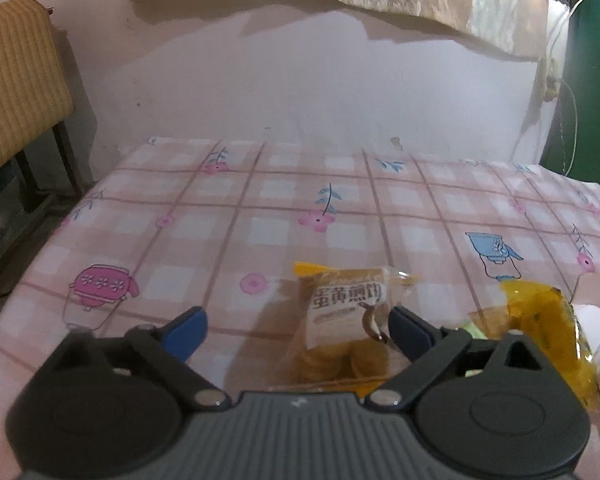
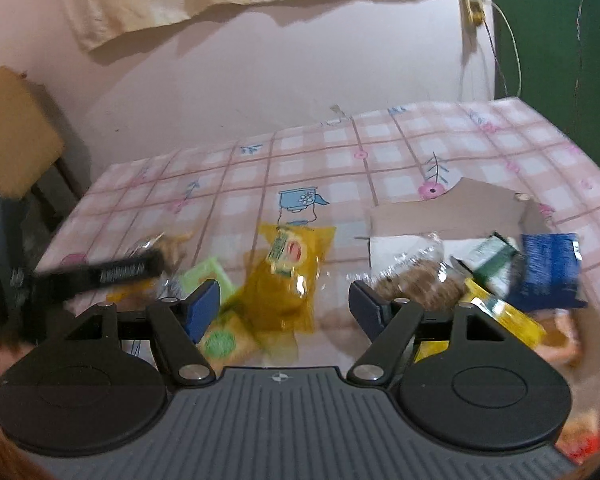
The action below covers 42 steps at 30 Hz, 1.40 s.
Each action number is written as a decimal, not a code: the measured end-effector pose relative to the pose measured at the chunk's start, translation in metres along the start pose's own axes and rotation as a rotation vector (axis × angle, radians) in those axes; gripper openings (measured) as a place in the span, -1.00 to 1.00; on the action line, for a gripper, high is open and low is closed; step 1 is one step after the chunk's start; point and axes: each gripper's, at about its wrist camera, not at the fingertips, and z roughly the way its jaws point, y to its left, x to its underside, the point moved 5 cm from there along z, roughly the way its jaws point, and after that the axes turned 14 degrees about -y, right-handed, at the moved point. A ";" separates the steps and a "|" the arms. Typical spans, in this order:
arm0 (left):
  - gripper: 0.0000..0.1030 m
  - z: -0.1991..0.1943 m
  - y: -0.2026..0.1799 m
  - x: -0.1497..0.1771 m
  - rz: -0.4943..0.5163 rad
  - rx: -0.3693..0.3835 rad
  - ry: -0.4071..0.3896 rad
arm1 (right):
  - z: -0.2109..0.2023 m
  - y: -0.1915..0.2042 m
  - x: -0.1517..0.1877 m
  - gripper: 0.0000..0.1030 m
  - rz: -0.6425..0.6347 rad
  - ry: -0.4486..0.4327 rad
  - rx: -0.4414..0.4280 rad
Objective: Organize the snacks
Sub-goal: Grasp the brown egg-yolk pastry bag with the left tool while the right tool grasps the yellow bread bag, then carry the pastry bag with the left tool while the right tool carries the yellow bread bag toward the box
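Note:
My left gripper is open low over the table. A brown and yellow snack packet with printed characters lies between its blue pads, close to the right pad; neither pad presses on it. A yellow packet lies further right. My right gripper is also open above a heap of snacks. A translucent yellow packet lies between its fingers, untouched. Around it are a light green packet, a clear-wrapped brown cookie, a green and white packet and a blue packet.
A pink checked cloth covers the table, which stands against a pink wall. A low cardboard box sits behind the heap. A blurred black bar reaches in from the left of the right wrist view. A wooden chair stands left of the table.

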 end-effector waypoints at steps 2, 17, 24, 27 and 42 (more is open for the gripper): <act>0.42 0.004 0.002 0.004 0.012 -0.002 -0.004 | 0.021 0.002 -0.002 0.77 0.000 0.026 0.019; -0.18 -0.022 0.020 0.011 0.014 -0.010 -0.053 | 0.073 0.021 0.017 -0.12 -0.046 0.094 0.048; -0.18 -0.063 0.022 0.001 -0.005 -0.014 -0.093 | 0.029 0.023 0.005 -0.13 -0.065 0.016 -0.015; -0.18 -0.089 0.018 -0.004 0.007 -0.011 -0.122 | 0.006 0.025 0.002 -0.13 -0.080 -0.016 -0.037; -0.18 -0.186 -0.006 0.014 -0.006 -0.003 -0.111 | -0.110 0.021 0.015 -0.13 -0.188 -0.090 -0.068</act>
